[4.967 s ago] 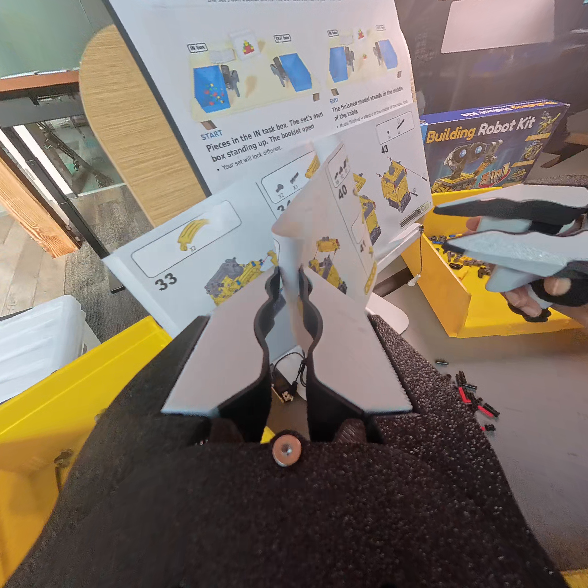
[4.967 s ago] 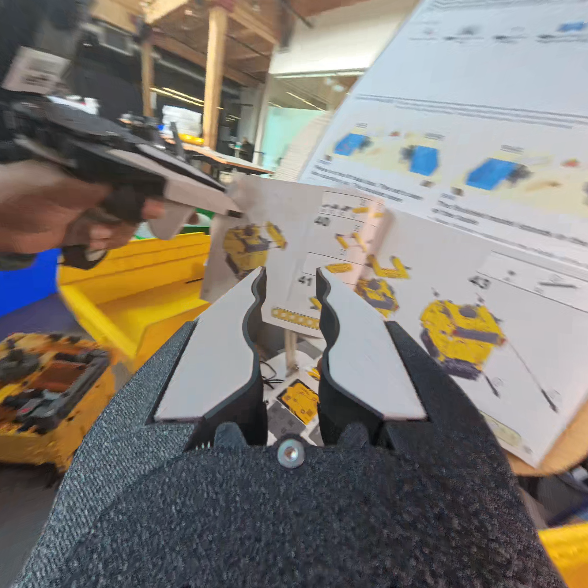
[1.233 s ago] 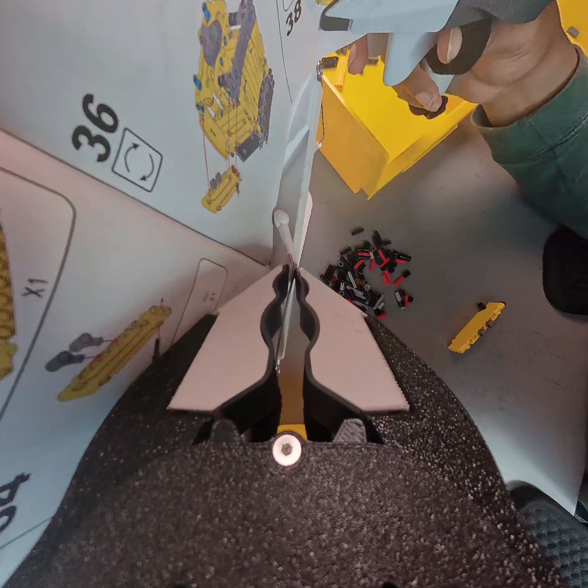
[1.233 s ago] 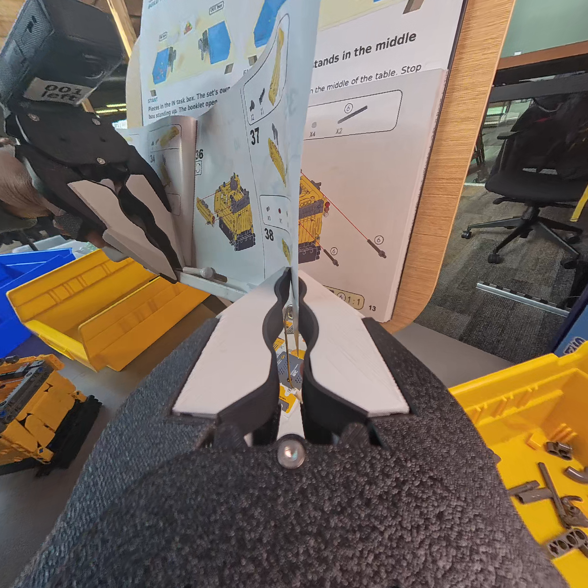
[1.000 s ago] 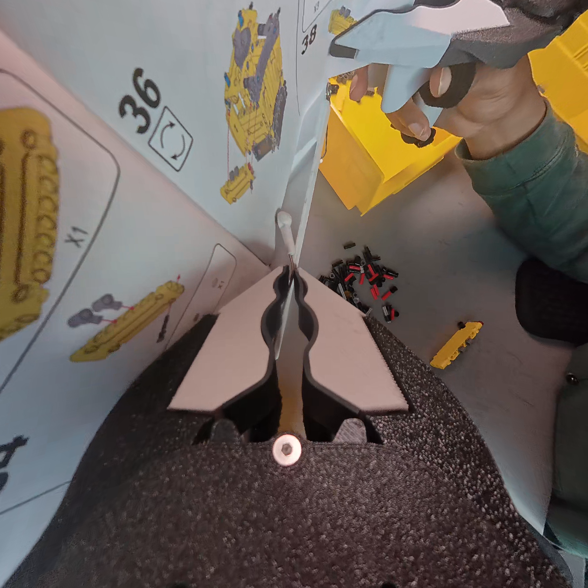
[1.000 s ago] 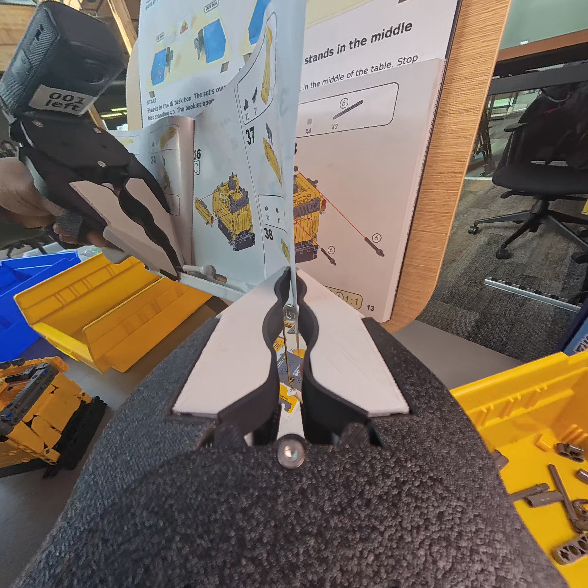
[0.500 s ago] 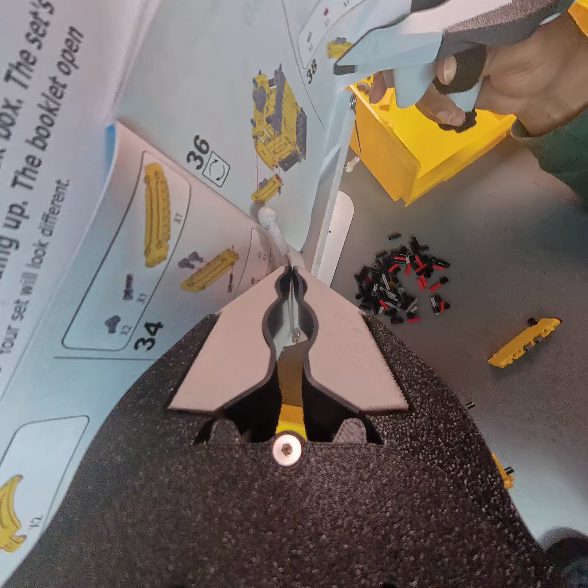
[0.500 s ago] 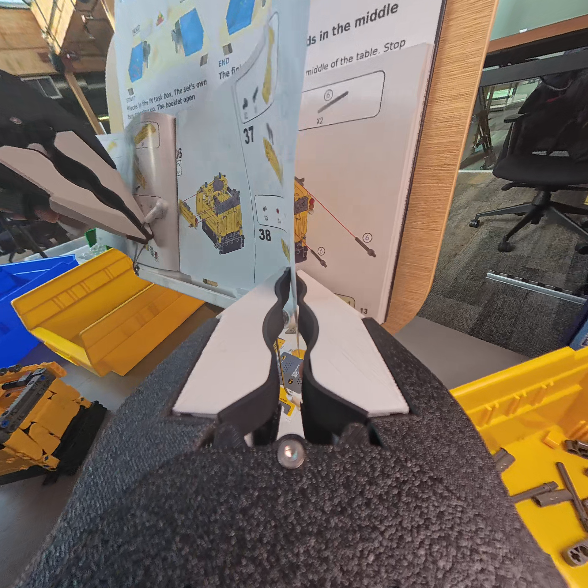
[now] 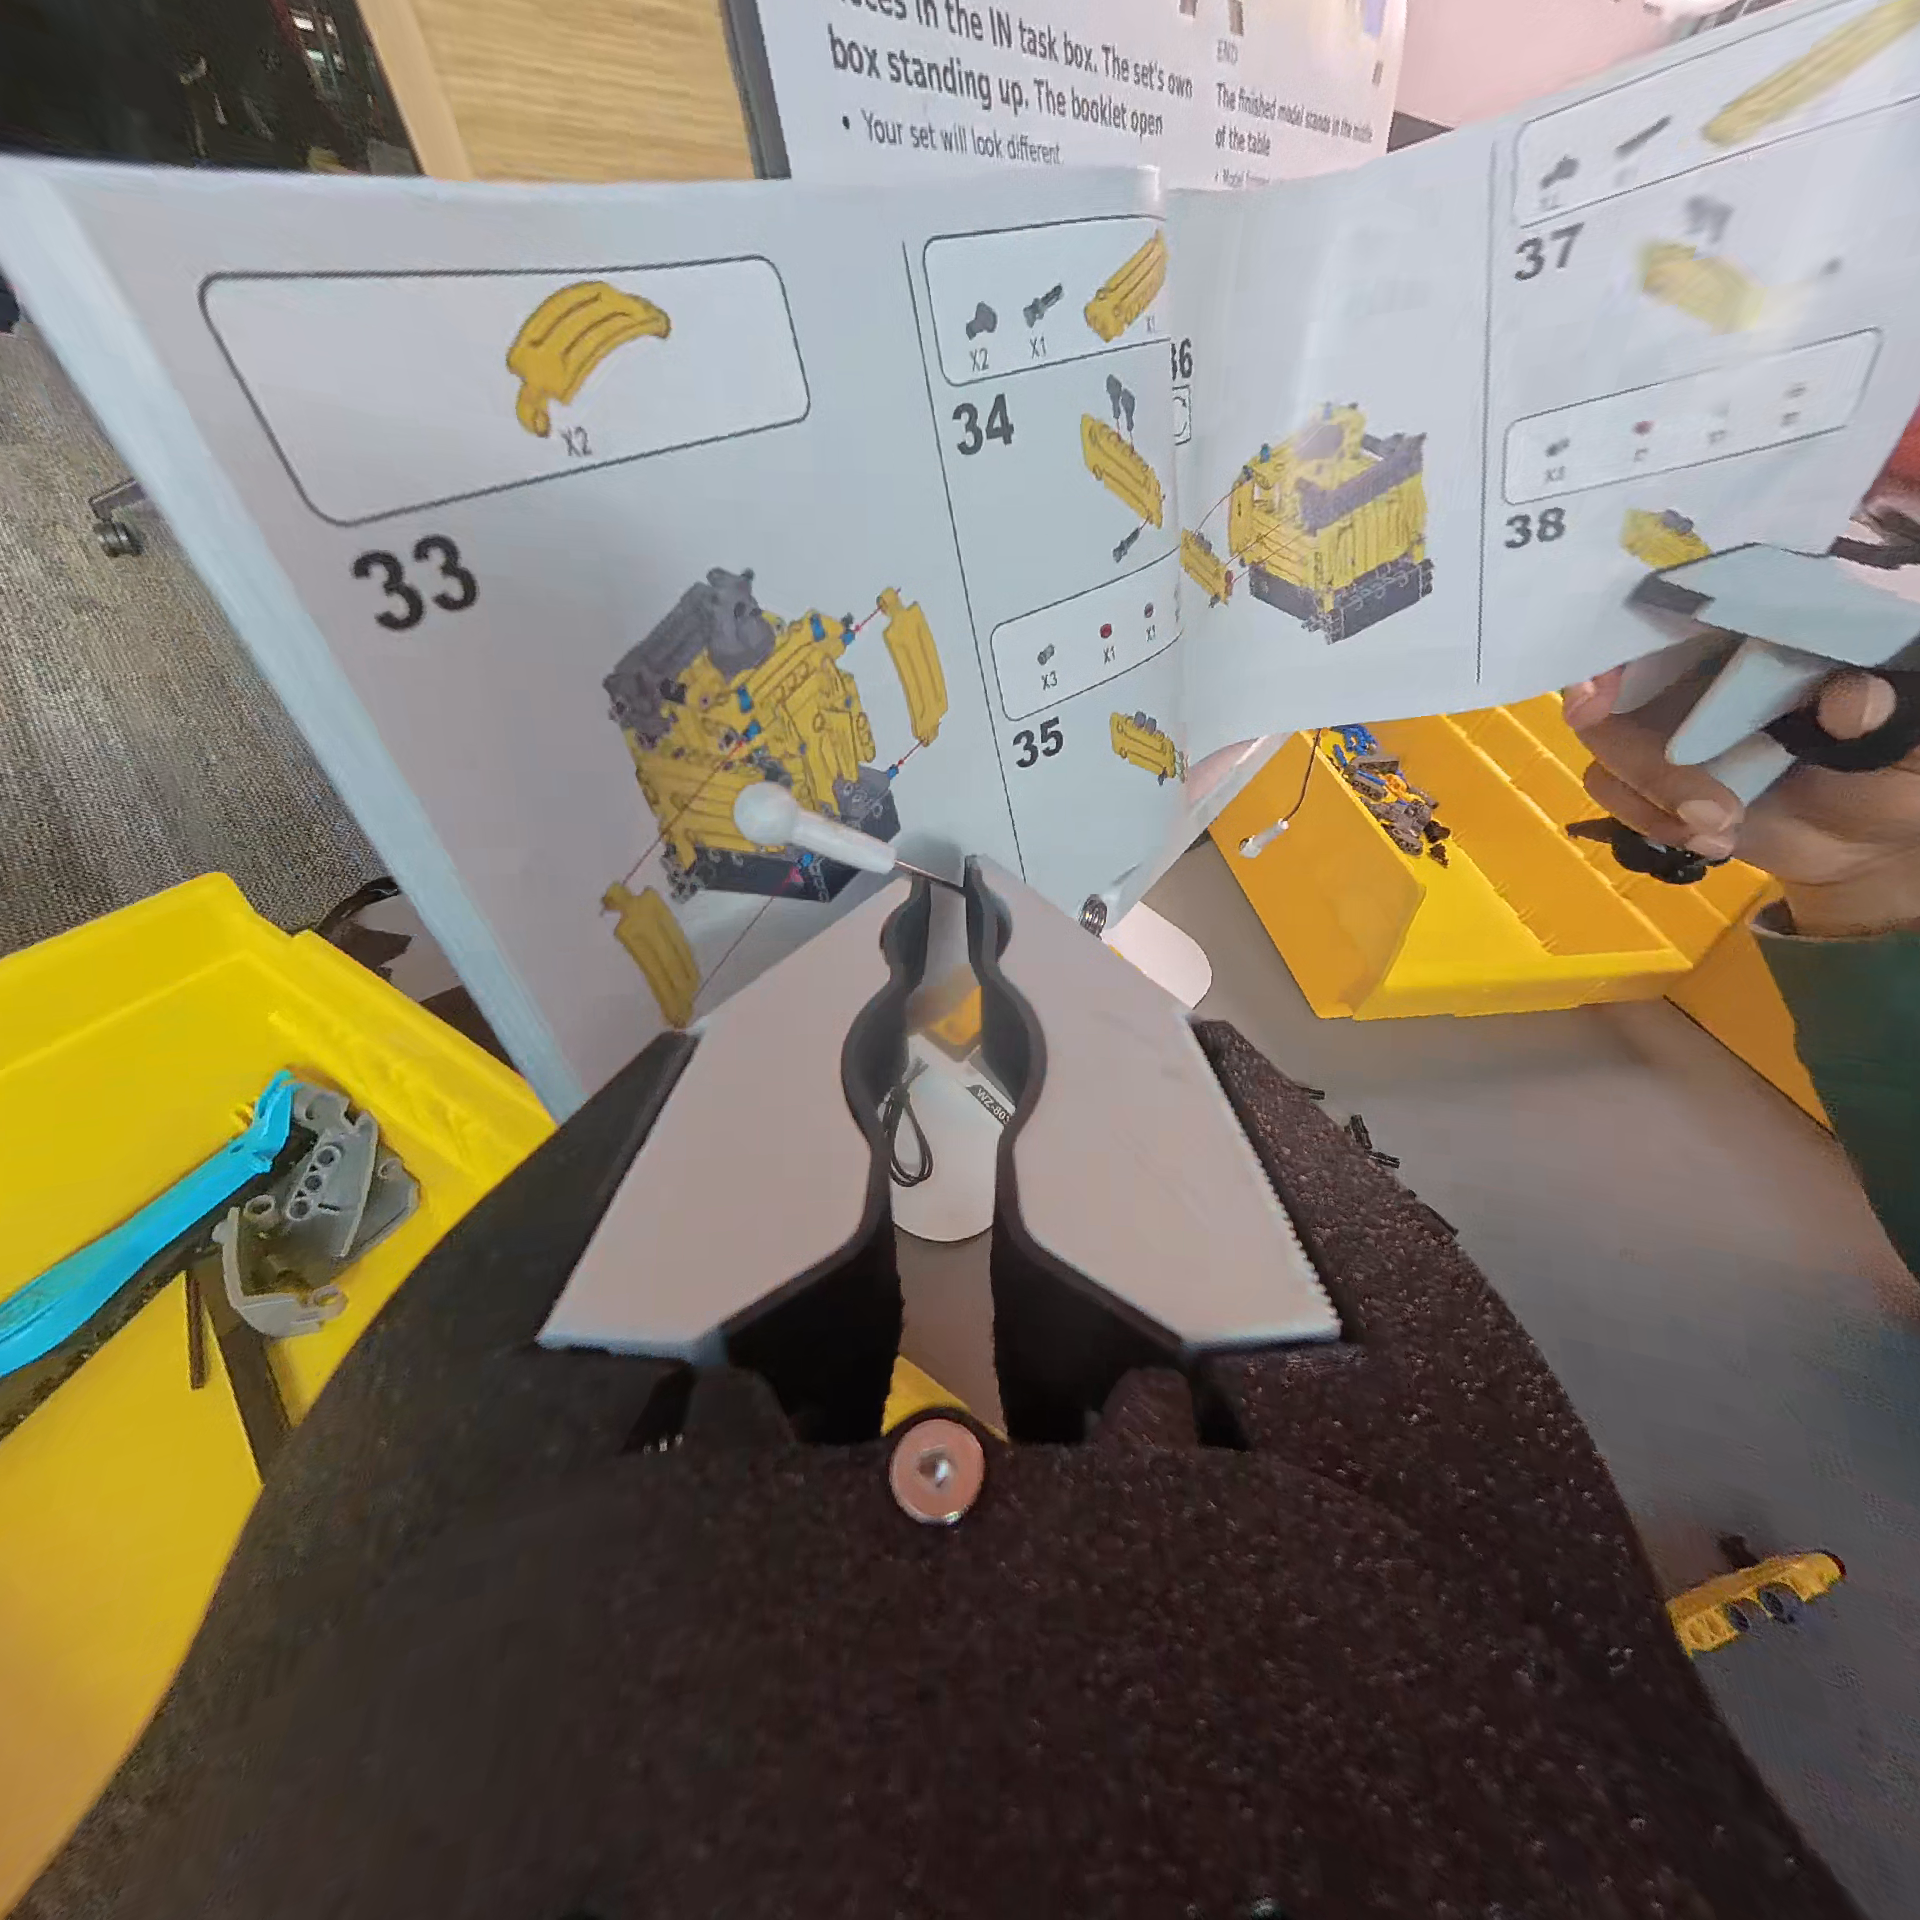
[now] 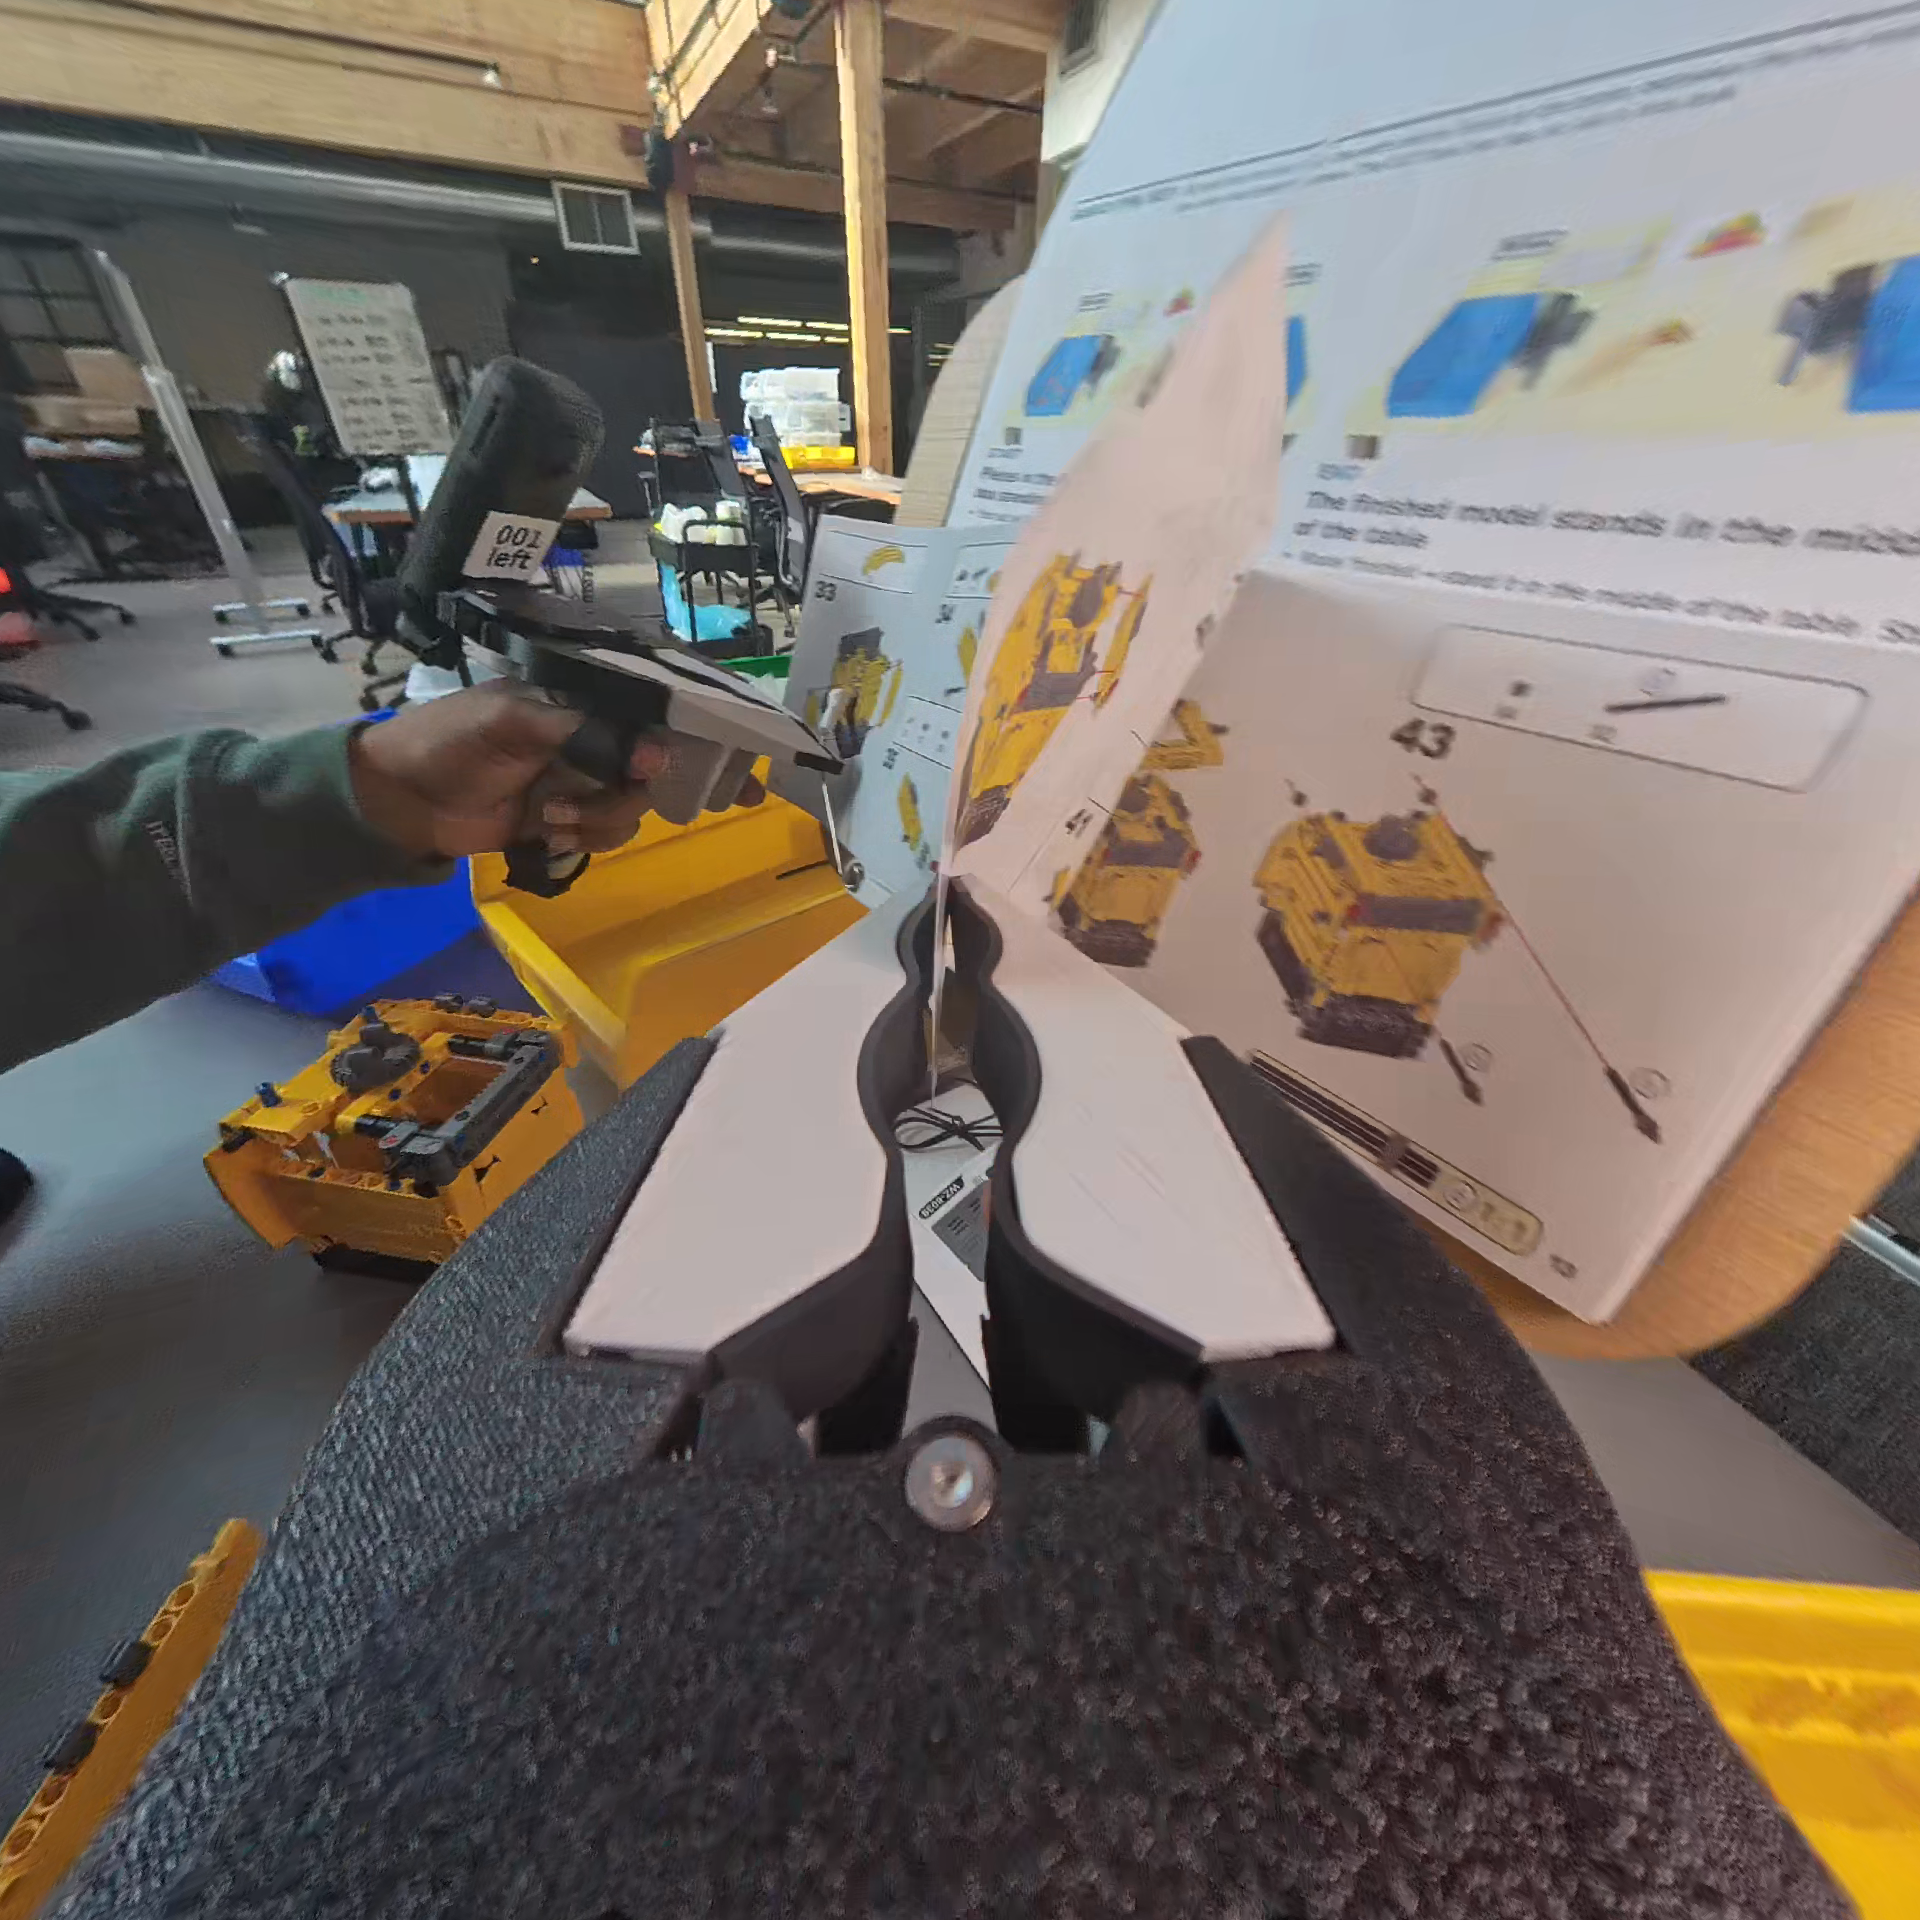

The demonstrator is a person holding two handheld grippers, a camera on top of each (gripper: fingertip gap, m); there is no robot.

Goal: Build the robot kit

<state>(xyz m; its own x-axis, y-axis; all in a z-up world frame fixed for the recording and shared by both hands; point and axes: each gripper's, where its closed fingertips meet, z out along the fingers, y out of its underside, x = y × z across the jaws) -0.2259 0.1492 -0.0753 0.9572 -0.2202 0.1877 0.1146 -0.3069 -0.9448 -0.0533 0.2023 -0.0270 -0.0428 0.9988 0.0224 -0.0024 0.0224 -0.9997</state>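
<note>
My right tongs [image 10: 951, 899] are pinched shut on the bottom edge of a white paper page [image 10: 1132, 582] rising upright from the propped instruction booklet [image 10: 1455, 883] ahead, while my left tongs [image 9: 940, 883], nearer its left bottom edge, clamp the white-knobbed wire page clip [image 9: 800, 826].

The left gripper [image 9: 940, 883] has its two fingers almost together, and a thin wire arm with a white ball tip [image 9: 767, 814] is caught at their tips. This arm lies against the left page of an open instruction booklet [image 9: 644, 499] which stands upright. On the right, the other gripper [image 9: 1756, 623], held by a hand [image 9: 1704, 800], meets the lower edge of a lifted page [image 9: 1455, 436]; its grip I cannot make out. Under that page sits a yellow bin [image 9: 1455, 935] with small parts. A second yellow bin [image 9: 125, 1039] at the left holds a light blue piece [image 9: 156, 1226] and a grey piece [image 9: 301, 1205]. A yellow beam [image 9: 1745, 1600] lies on the grey table [image 9: 1558, 1195].
</note>
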